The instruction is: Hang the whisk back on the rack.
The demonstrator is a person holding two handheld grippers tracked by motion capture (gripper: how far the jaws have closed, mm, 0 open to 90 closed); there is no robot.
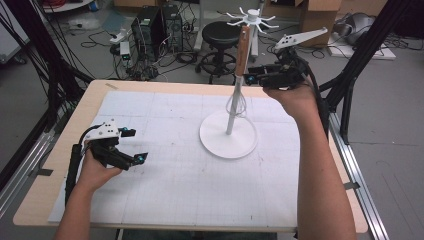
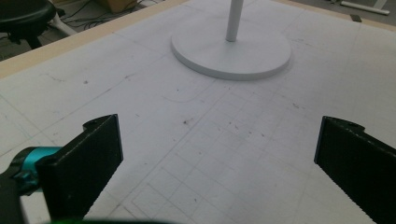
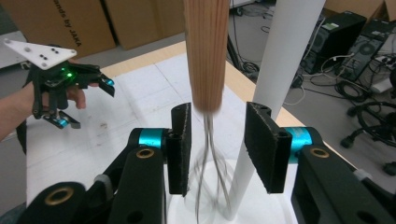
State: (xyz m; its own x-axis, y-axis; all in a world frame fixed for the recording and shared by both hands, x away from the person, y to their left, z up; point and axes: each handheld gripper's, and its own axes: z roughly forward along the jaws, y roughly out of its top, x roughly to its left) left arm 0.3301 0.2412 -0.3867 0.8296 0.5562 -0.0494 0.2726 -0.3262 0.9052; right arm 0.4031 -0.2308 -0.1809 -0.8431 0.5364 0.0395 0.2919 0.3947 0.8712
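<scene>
Wooden-handled whisk [image 1: 242, 55] hangs from the white rack [image 1: 229, 134]: light, stiff handle, springy wires. Right claw [image 3: 218, 142] released around it; left claw [image 1: 134, 146] released. Grasp the handle.

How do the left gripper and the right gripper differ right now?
The left gripper sits low over the white mat with its jaws wide apart and nothing between them; the right gripper is raised beside the rack pole, its jaws narrower, flanking the whisk at the bottom of its wooden handle without pressing it. Both are black, hand-held, with teal fittings.
</scene>
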